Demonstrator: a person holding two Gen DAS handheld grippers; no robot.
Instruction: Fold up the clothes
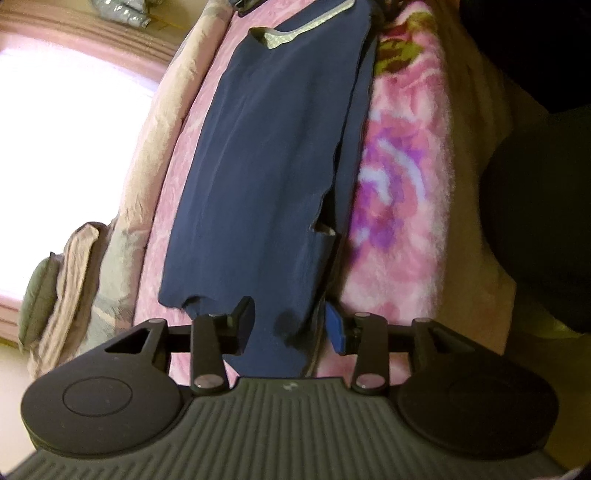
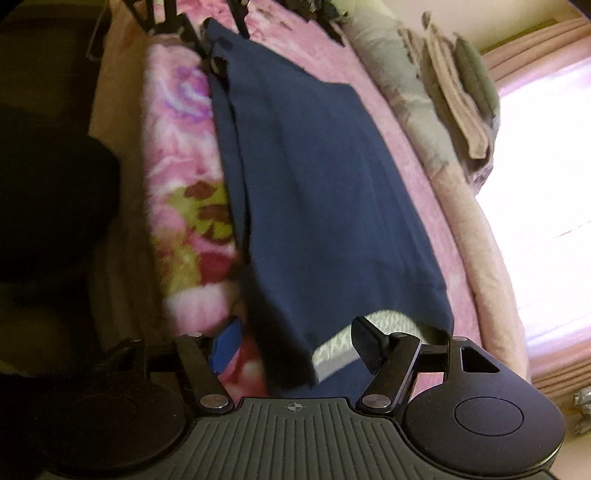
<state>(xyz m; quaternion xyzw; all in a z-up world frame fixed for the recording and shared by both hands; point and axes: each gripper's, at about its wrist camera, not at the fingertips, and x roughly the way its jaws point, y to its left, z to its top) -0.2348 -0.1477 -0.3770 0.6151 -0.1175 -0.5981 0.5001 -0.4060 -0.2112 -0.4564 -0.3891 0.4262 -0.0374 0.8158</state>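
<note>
We see the navy garment (image 1: 266, 177) lying lengthwise on the bed (image 1: 166, 229) (pink cover), each end between a spread gripper: left gripper (image 1: 290, 328), right gripper (image 2: 295, 345).

Ahead of both cameras, a bed with a pink cover (image 1: 177, 177). On the near edge, a fluffy blanket with big pink and purple flowers (image 1: 399, 184). Along the far edge, a long pale peach and grey roll of bedding (image 2: 469, 206). Up on that roll, a small pile of folded cloth, 1 piece tan (image 2: 458, 99) and 1 piece green (image 2: 476, 74). Past the bed, a very bright window (image 1: 66, 155) with pink curtains (image 2: 546, 40), white light pouring in. Cream wall (image 2: 461, 18) above. Dark, blurry shape (image 1: 546, 206) close to the bed's near side.
</note>
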